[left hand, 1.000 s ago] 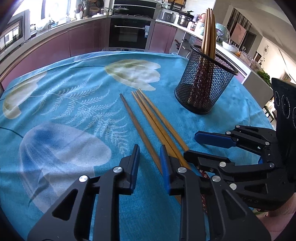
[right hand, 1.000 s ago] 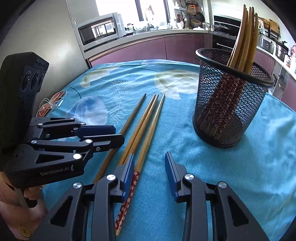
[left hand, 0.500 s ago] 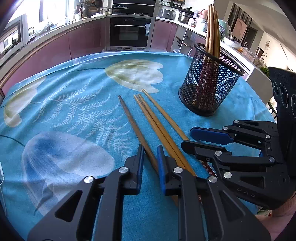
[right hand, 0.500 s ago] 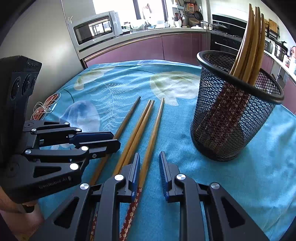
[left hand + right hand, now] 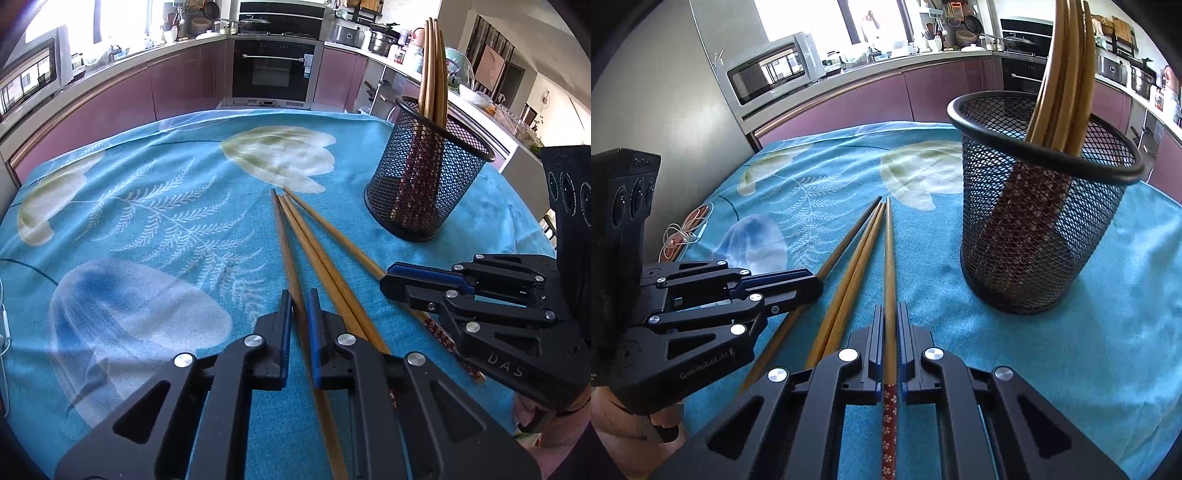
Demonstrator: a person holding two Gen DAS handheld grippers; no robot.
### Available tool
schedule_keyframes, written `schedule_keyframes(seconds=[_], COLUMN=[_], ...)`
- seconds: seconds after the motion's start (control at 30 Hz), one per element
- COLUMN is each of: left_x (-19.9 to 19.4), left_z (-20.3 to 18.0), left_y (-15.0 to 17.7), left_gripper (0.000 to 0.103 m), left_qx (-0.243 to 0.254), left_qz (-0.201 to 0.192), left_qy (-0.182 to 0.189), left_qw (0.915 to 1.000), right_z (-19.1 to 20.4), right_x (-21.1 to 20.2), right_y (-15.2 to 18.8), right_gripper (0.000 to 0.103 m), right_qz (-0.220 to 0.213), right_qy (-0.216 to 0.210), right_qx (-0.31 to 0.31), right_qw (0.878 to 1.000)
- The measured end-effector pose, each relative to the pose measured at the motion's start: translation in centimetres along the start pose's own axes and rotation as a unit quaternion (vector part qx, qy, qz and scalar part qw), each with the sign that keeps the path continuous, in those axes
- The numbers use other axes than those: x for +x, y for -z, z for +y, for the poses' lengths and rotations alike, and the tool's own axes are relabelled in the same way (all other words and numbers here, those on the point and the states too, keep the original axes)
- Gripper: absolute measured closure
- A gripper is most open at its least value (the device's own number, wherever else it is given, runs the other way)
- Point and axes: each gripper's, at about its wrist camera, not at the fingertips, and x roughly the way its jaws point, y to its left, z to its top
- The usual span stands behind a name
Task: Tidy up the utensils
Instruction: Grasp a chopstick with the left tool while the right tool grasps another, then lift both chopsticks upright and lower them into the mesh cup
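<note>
My left claw (image 5: 298,295) is closed on the leftmost chopstick (image 5: 286,254), the darker brown one, with its blue pads pressed against the stick on both sides. My right claw (image 5: 890,310) is closed on the rightmost chopstick (image 5: 889,266), the pale one whose handle end carries a red flowered pattern, and that stick runs straight out between the pads. Both sticks lie flat on the blue flowered tablecloth (image 5: 147,206), tips pointing away from me.

Between the two gripped sticks lie two more chopsticks (image 5: 314,251), side by side and touching each other along their length, free of either claw. All four fan together so that their far tips nearly meet.

The black mesh cup (image 5: 1034,236) stands upright on the cloth to the right of the sticks, near them but not touching. Several chopsticks (image 5: 1067,74) already stand in it, leaning against its far rim, red patterned ends down.

At the left edge of the table sits a small tangle of thin cord (image 5: 683,236)
</note>
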Motion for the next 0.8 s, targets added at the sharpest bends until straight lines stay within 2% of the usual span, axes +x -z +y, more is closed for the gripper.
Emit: schedule_keyframes(seconds=[0.27, 0.6, 0.77, 0.8], left_x=[-0.9, -0.2, 0.0, 0.0], left_z=[0.0, -0.2, -0.3, -0.3], left_y=[0.6, 0.8, 0.4, 0.4], left_gripper=[0.095, 0.090, 0.090, 0.094], left_qx=[-0.001, 0.013, 0.012, 0.010], left_qz=[-0.001, 0.016, 0.016, 0.015], left_qy=[0.024, 0.027, 0.024, 0.022], left_qw=[0.9997, 0.9994, 0.9995, 0.9996], right_z=[0.2, 0.4, 0.2, 0.2], right_x=[-0.6, 0.2, 0.2, 0.1], right_y=[0.3, 0.3, 0.2, 0.2], right_gripper=[0.097, 0.095, 0.097, 0.097], right_qz=[-0.002, 0.015, 0.012, 0.011], right_qy=[-0.025, -0.018, -0.024, -0.025], right_qx=[-0.005, -0.015, -0.010, -0.009], right_qw=[1.000, 1.000, 1.000, 1.000])
